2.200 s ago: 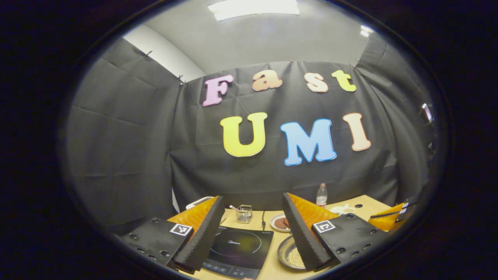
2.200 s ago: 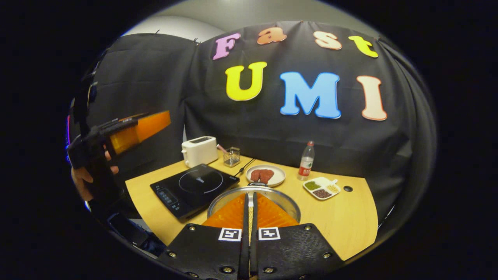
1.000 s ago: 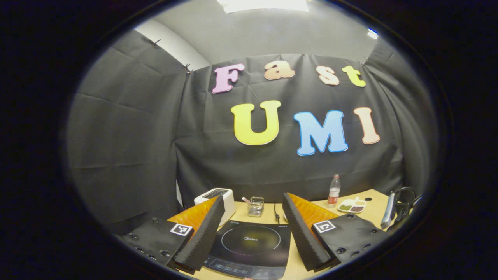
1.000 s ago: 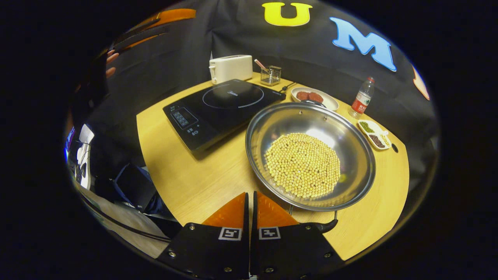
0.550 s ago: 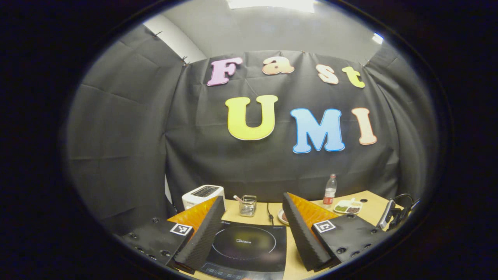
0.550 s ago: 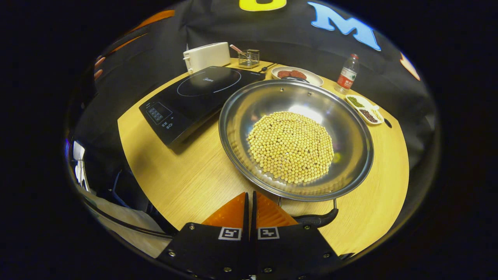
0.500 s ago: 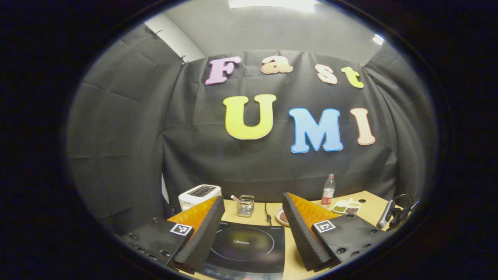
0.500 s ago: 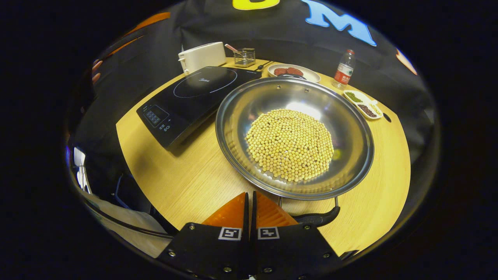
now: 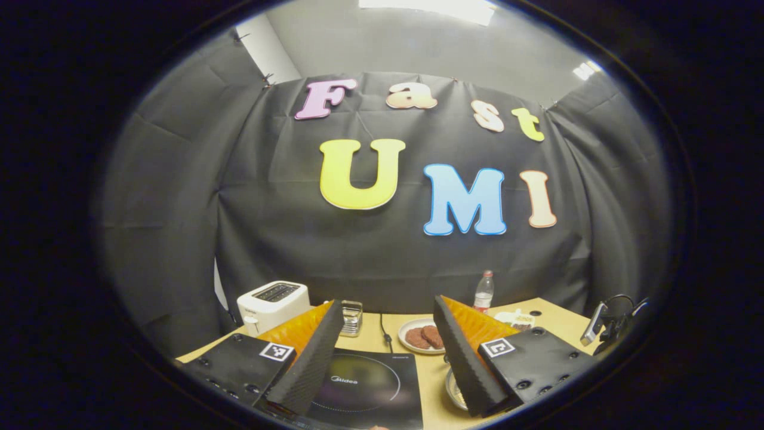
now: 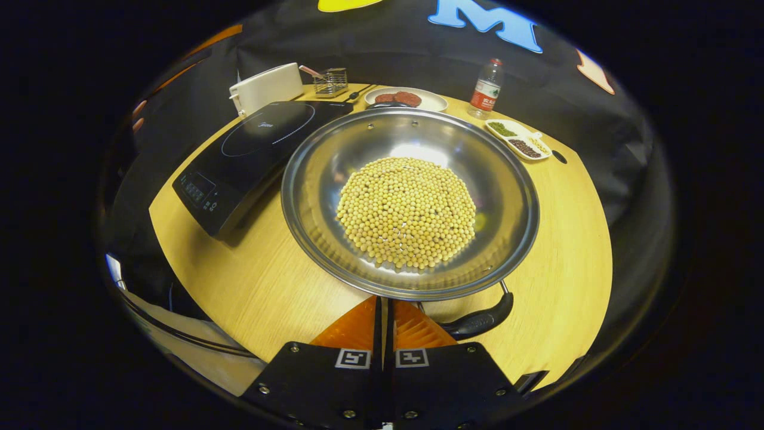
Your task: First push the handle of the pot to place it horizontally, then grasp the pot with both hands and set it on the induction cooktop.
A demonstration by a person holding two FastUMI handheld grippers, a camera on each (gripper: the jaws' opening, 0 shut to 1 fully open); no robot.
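Soybean-filled pot sits beside induction cooktop; right gripper, fingers together, touches handle; left gripper gapes wide.

steel pot (bean-filled) beside cooktop

Black cloth wall hangs creased ahead of the left tool and wraps round both sides, clipped along its top edge. Above it, a grey ceiling carries a bright light panel. Below the right tool spreads a pale wooden table with a rounded edge, the cloth close behind it.
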